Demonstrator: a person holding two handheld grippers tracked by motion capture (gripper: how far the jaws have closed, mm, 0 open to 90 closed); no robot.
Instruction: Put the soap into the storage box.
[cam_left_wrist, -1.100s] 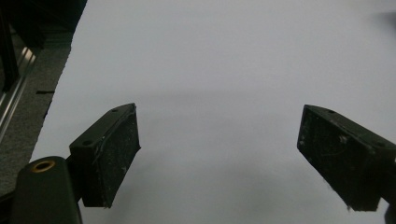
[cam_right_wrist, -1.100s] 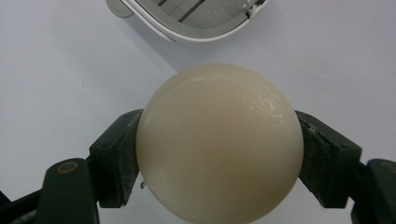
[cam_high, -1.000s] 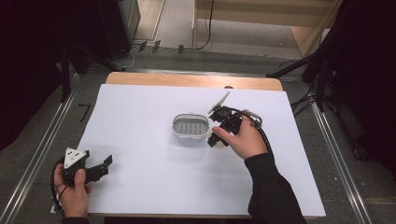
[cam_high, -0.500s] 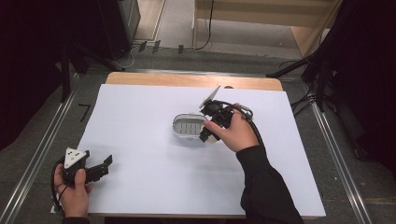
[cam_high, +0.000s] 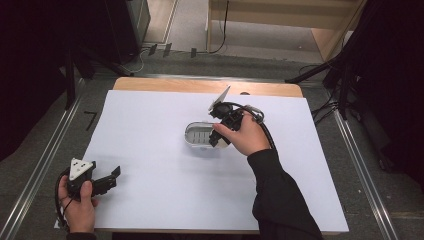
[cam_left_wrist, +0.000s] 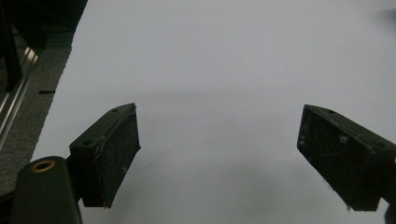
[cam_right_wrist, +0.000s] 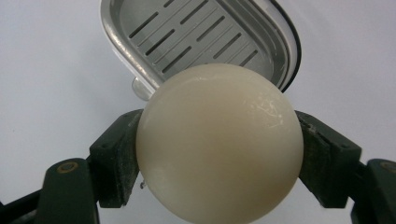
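Held thing: a smooth, cream-white round soap ball (cam_right_wrist: 218, 142), glossy with a few faint scuffs, pinched between both jaws of the right gripper (cam_right_wrist: 218, 154).
Where it is: hanging right above the near rim of the oval silver metal soap dish with a slotted drain floor (cam_right_wrist: 196, 32). It's not in the dish yet and I don't see it touching the rim.
Right gripper: clamped on the ball from both sides, pads pressed into its widest part. From the high view, the right hand (cam_high: 247, 135) has it tipped down at the near right end of the dish (cam_high: 200, 136).
Left gripper: parked at the near left corner of the white table sheet (cam_high: 150, 125), well apart from the dish. Its jaws are spread wide with nothing between them (cam_left_wrist: 219, 158), just bare sheet.
Step, my guess: carrying the soap over for the drop-off, basically the final approach.
Next move: nudge it forward so it's centred over the slots, lower it, then let go gently. It's a round slick thing, so releasing high or off-centre could send it rolling off the rim.
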